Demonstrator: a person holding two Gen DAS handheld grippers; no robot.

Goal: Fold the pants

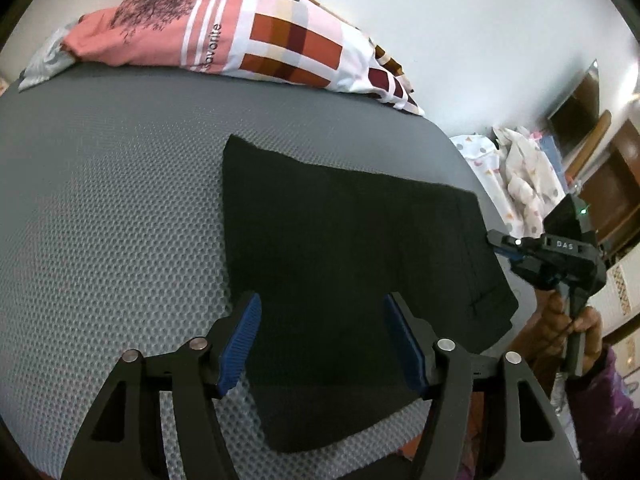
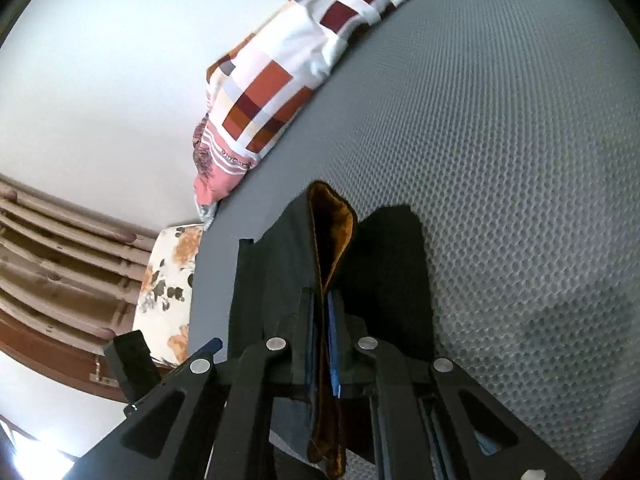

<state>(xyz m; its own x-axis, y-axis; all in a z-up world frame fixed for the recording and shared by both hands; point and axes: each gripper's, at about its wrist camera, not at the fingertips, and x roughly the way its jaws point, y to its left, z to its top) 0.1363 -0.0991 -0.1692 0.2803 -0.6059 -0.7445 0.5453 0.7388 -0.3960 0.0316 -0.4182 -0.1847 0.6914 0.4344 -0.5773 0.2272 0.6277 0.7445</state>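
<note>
The black pants (image 1: pixel 344 248) lie folded flat on the grey mesh mat (image 1: pixel 120 208). My left gripper (image 1: pixel 320 320) is open, its blue pads (image 1: pixel 240 344) spread just above the near part of the pants, holding nothing. My right gripper (image 1: pixel 500 242) shows at the right edge of the pants in the left wrist view. In the right wrist view my right gripper (image 2: pixel 322 312) is shut on the edge of the pants (image 2: pixel 276 264), and the brown fleece lining (image 2: pixel 334 232) stands up between its fingers.
A patterned pink, white and red-brown blanket (image 1: pixel 248 32) lies bunched along the far edge of the mat against the white wall. Clothes (image 1: pixel 520 168) are heaped off the right side. A floral cushion (image 2: pixel 168 288) and curtains (image 2: pixel 60 248) are to the left in the right wrist view.
</note>
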